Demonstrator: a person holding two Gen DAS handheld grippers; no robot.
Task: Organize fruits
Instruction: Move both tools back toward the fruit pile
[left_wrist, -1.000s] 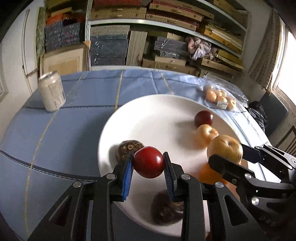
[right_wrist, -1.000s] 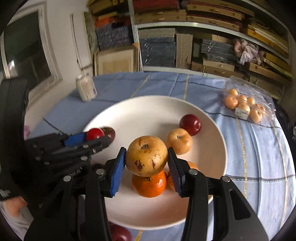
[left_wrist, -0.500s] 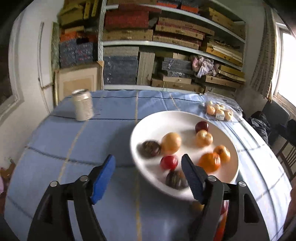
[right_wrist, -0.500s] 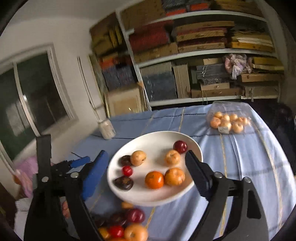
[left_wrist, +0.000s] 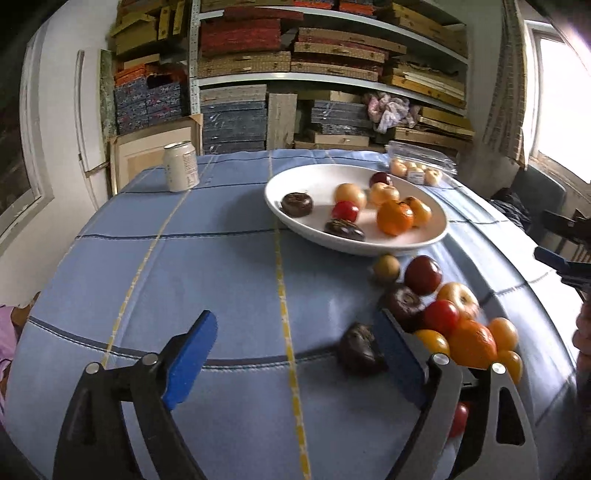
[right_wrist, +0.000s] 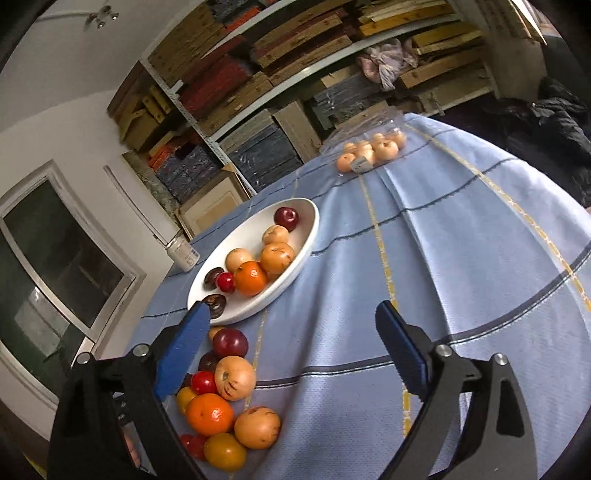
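A white plate (left_wrist: 295, 218) on the blue tablecloth holds several fruits: an orange (left_wrist: 394, 217), a small red fruit (left_wrist: 344, 211), yellow apples and dark fruits. It also shows in the right wrist view (right_wrist: 306, 243). A pile of loose fruit (left_wrist: 443, 317) lies on the cloth in front of the plate, to the right of my left gripper (left_wrist: 295, 354); the pile shows too in the right wrist view (right_wrist: 221, 398). My left gripper is open and empty above the cloth. My right gripper (right_wrist: 291, 354) is open and empty, tilted, with the pile at its left finger.
A drink can (left_wrist: 180, 166) stands at the table's far left. A clear plastic pack of small fruit (left_wrist: 417, 168) lies behind the plate. Shelves stacked with boxes fill the back wall. A dark chair (left_wrist: 532, 199) stands at the right.
Both grippers released their fruit onto the plate, opened wide and pulled back from it. The loose fruit pile has come into view; the right gripper has tilted.
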